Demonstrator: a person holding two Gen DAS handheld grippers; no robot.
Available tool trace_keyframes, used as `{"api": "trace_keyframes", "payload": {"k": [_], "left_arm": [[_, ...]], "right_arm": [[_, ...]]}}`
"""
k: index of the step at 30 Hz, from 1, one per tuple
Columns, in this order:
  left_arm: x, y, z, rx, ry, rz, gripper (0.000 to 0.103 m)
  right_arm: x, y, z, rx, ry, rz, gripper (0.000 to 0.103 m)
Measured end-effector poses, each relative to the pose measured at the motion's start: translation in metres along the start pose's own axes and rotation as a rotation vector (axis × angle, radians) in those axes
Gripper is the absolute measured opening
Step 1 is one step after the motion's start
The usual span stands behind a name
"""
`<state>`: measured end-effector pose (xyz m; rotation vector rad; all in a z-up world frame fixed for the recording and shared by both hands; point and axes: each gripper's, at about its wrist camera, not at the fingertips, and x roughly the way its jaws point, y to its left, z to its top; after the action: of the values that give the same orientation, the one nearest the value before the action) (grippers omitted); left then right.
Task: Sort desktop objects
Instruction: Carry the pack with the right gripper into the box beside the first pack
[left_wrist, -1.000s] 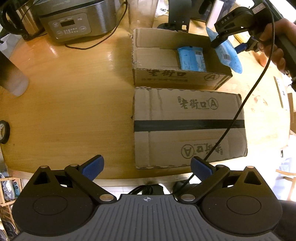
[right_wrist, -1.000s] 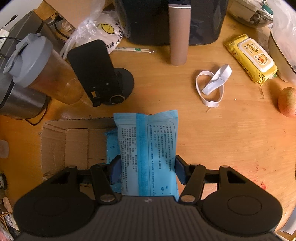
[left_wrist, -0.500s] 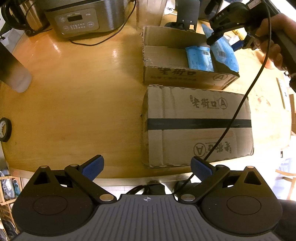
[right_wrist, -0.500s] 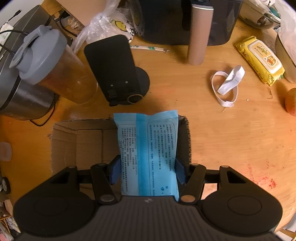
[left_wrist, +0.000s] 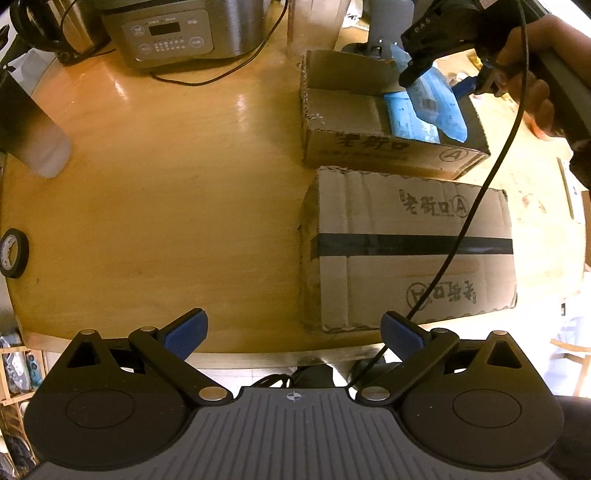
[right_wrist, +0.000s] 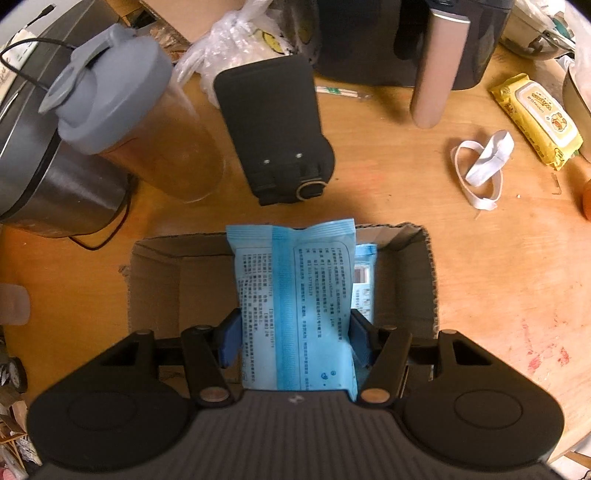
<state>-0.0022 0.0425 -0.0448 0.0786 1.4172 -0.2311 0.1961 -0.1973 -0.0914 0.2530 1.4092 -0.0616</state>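
Note:
My right gripper (right_wrist: 295, 341) is shut on a blue wipes packet (right_wrist: 295, 295) and holds it over the open cardboard box (right_wrist: 155, 280). A second blue packet (right_wrist: 364, 280) lies inside the box under it. In the left wrist view the held blue packet (left_wrist: 439, 107) hangs tilted over the right end of the open box (left_wrist: 369, 147), with the other packet (left_wrist: 406, 122) on the box floor. My left gripper (left_wrist: 293, 334) is open and empty at the table's near edge, in front of a taped closed box (left_wrist: 406, 251).
A rice cooker (left_wrist: 177, 29) and a tape roll (left_wrist: 13, 253) stand to the left. Behind the open box are a shaker bottle (right_wrist: 122, 122), a black phone stand (right_wrist: 273, 129), a metal tube (right_wrist: 436, 66), a white elastic band (right_wrist: 480, 166) and a yellow wipes pack (right_wrist: 535, 118).
My right gripper has carried the blue packet leftward, from the box's right edge to over the inside of the open box. My left gripper stays open and has shifted left a little.

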Motion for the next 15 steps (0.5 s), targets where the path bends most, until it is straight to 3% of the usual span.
{"api": "trace_keyframes", "payload": {"k": [15], "left_arm": [[0.001,0.021,-0.005,-0.032,0.008,0.009,0.103]], "right_arm": [[0.010,0.029,-0.001,-0.003,0.003,0.007,0.058]]}}
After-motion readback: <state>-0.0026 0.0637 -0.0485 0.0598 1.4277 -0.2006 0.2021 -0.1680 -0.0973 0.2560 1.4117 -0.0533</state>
